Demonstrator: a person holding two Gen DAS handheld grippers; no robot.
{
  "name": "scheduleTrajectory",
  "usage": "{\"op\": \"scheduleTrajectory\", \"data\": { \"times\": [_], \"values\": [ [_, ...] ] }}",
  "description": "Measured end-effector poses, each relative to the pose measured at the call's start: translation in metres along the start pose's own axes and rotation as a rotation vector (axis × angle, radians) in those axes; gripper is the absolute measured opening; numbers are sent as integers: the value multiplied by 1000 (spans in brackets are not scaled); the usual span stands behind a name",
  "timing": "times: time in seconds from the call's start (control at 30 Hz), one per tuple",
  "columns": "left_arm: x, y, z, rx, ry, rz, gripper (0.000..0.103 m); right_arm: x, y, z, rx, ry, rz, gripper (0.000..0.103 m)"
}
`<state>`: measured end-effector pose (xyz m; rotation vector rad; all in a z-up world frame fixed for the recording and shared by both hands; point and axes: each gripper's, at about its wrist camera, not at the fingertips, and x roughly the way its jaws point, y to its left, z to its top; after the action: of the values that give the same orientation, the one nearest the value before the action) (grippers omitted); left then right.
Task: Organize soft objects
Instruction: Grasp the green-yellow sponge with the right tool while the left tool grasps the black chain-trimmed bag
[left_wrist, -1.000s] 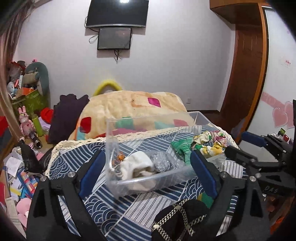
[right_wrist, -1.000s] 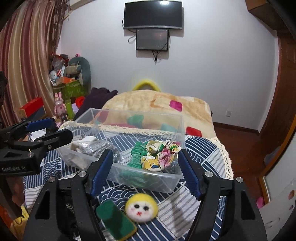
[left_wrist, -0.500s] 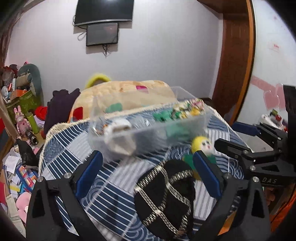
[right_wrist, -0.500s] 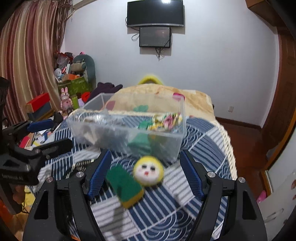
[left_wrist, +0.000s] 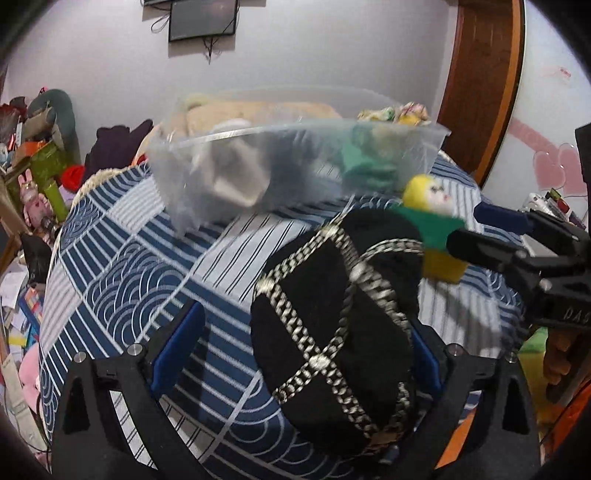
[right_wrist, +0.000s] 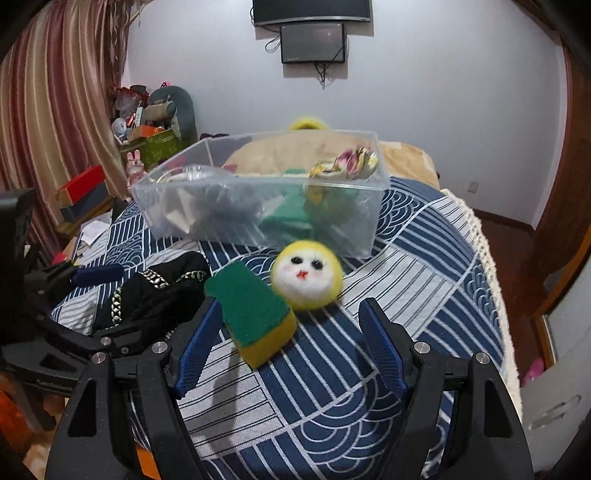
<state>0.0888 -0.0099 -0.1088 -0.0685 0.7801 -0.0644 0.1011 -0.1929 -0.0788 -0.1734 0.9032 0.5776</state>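
Observation:
A clear plastic bin (right_wrist: 207, 218) (left_wrist: 177, 177) holding several soft items stands on the blue patterned cloth. A black hat with silver chain trim (left_wrist: 332, 314) (right_wrist: 159, 291) lies in front of it. My left gripper (left_wrist: 295, 343) is open, with the hat between its fingers. A green and yellow sponge (right_wrist: 255, 317) (left_wrist: 432, 240) and a yellow fuzzy ball with a face (right_wrist: 306, 277) (left_wrist: 428, 192) lie to the right of the hat. My right gripper (right_wrist: 288, 347) is open, its fingers on either side of the sponge and just short of the ball.
The table's cloth (right_wrist: 424, 266) has a fringed edge on the right. A blanket-covered bed (right_wrist: 402, 158) lies behind the bin. Boxes and toys (right_wrist: 147, 129) pile up at the left wall. Striped curtains (right_wrist: 55, 110) hang at far left.
Both grippers have dropped lower and pulled toward the near objects. The hat now fills the space between the left fingers, and the sponge sits between the right fingers. The bin looks farther up.

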Motion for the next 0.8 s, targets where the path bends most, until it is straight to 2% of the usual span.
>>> {"op": "scheduleTrajectory", "data": {
  "times": [0.17, 0.2, 0.23, 0.3, 0.33, 0.37, 0.43, 0.5, 0.57, 0.7, 0.8],
  "values": [
    [-2, 8, -7, -26, -13, -25, 99, 10, 6, -3, 3, 31, 24, 72],
    [-3, 10, -8, -31, -19, -29, 97, 12, 7, -4, -2, 35, 31, 71],
    [-3, 10, -8, -35, -25, -37, 94, 13, 8, -5, -6, 39, 39, 66],
    [-6, 10, -11, -34, -30, -69, 79, 16, 12, -7, -19, 53, 52, 54],
    [-7, 10, -11, -29, -33, -76, 75, 16, 13, -7, -24, 55, 54, 46],
    [-9, 7, -12, -17, -35, -86, 66, 16, 15, -7, -29, 59, 56, 41],
    [-12, 2, -12, 8, -39, -90, 58, 16, 16, -8, -35, 54, 42, 39],
    [-15, 0, -12, 23, -48, -81, 44, 13, 16, -8, -32, 49, 46, 37],
    [-17, 1, -11, 20, -53, -71, 34, 10, 15, -8, -32, 39, 50, 36],
    [-22, 10, -6, -13, -55, -79, 25, 1, 18, -5, -47, 8, 36, 35],
    [-29, 12, -2, -20, -74, -66, 23, -6, 19, -3, -51, -13, 28, 35]
  ]
}}
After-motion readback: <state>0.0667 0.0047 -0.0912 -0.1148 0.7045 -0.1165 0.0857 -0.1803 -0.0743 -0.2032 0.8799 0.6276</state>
